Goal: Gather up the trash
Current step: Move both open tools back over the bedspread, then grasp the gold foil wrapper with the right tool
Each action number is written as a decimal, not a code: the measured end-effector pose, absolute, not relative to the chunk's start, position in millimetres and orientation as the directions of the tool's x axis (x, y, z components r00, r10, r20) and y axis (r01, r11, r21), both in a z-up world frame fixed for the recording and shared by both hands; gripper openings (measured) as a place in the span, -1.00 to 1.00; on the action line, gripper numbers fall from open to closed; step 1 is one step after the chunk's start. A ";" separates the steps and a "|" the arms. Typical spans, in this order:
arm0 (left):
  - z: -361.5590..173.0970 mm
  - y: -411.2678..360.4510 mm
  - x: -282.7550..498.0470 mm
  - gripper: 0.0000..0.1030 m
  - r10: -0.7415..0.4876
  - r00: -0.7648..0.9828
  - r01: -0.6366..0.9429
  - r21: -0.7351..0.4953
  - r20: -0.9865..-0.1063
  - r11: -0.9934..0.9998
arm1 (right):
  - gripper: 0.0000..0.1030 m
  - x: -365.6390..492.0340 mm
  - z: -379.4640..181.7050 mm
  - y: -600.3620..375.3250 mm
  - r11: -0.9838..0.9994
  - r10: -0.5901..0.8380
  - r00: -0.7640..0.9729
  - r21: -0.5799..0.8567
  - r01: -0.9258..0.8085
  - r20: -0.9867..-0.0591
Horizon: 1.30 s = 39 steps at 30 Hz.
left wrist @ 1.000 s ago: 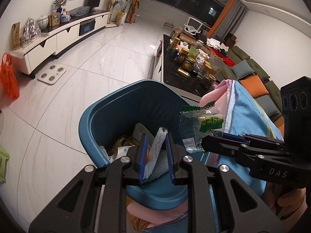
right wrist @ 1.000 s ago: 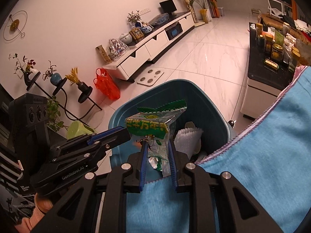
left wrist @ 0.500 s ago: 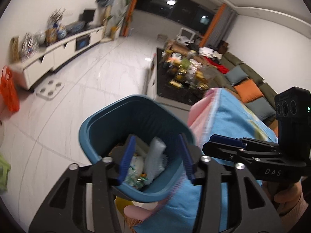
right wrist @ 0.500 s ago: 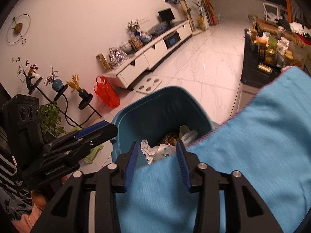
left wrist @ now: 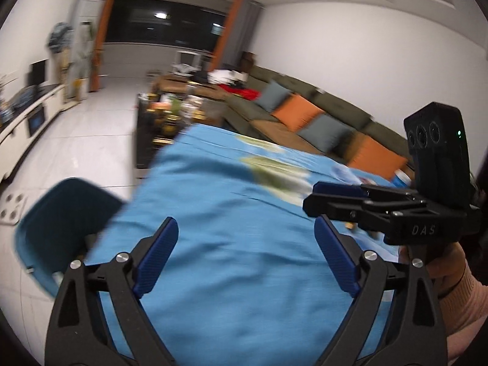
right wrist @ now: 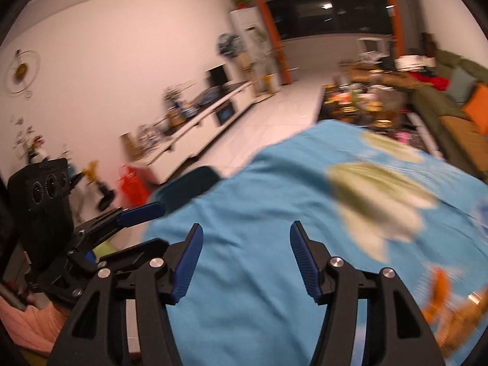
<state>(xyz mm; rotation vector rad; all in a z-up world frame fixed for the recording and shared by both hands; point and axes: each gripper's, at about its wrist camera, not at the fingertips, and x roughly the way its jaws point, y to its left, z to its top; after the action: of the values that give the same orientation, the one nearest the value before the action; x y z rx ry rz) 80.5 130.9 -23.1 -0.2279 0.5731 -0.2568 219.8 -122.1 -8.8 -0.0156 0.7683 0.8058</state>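
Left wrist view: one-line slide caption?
Left gripper open and empty over blue cloth; teal bin at left.

Both views motion-blurred. I cannot resolve print on blue cloth (left wrist: 231, 244). Cloth covers right part of teal bin (left wrist: 58, 222); bin contents unreadable to me. In right wrist view, only bin rim (right wrist: 189, 183) shows. Coffee table items (left wrist: 174, 109) too smeared to identify.

A dark teal plastic trash bin (left wrist: 61, 213) stands on the pale tiled floor just beside the edge of a table draped in a blue cloth (left wrist: 244, 244). It is upright with its mouth open. The cloth hides its near right side, and motion blur hides the contents. From the right wrist view only a sliver of its rim (right wrist: 189, 183) shows past the cloth's edge.
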 end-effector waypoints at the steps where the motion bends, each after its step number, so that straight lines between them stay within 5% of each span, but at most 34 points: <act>1: -24.4 118.1 85.6 0.74 -0.324 0.797 0.202 -0.281 -0.509 0.938 | 0.12 218.2 -9.0 -135.8 0.730 0.624 0.467 0.256 -0.633 -0.626; 15: -51.2 -27.3 151.8 0.56 -0.467 0.598 0.411 -0.250 -0.652 0.876 | 0.27 240.7 -26.6 -305.3 0.920 0.391 0.661 0.277 -0.276 -0.641; 30: -81.6 -89.8 203.6 0.08 -0.440 0.471 0.458 -0.215 -0.765 0.863 | 0.39 284.3 -48.7 -315.8 0.911 0.410 0.582 0.296 -0.286 -0.702; 37: -82.3 -94.8 214.3 -0.16 -0.436 0.469 0.462 -0.207 -0.768 0.862 | -0.23 277.8 -53.8 -313.7 0.901 0.429 0.555 0.295 -0.317 -0.713; 39: -83.4 -95.1 214.4 -0.36 -0.434 0.471 0.464 -0.203 -0.768 0.862 | -0.29 275.3 -54.1 -315.0 0.899 0.433 0.555 0.298 -0.320 -0.710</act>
<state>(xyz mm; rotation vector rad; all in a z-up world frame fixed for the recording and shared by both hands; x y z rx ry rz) 214.4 -95.1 -83.4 0.0349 0.9296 -0.5498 275.3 -315.0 -54.1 0.1404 0.8761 0.4460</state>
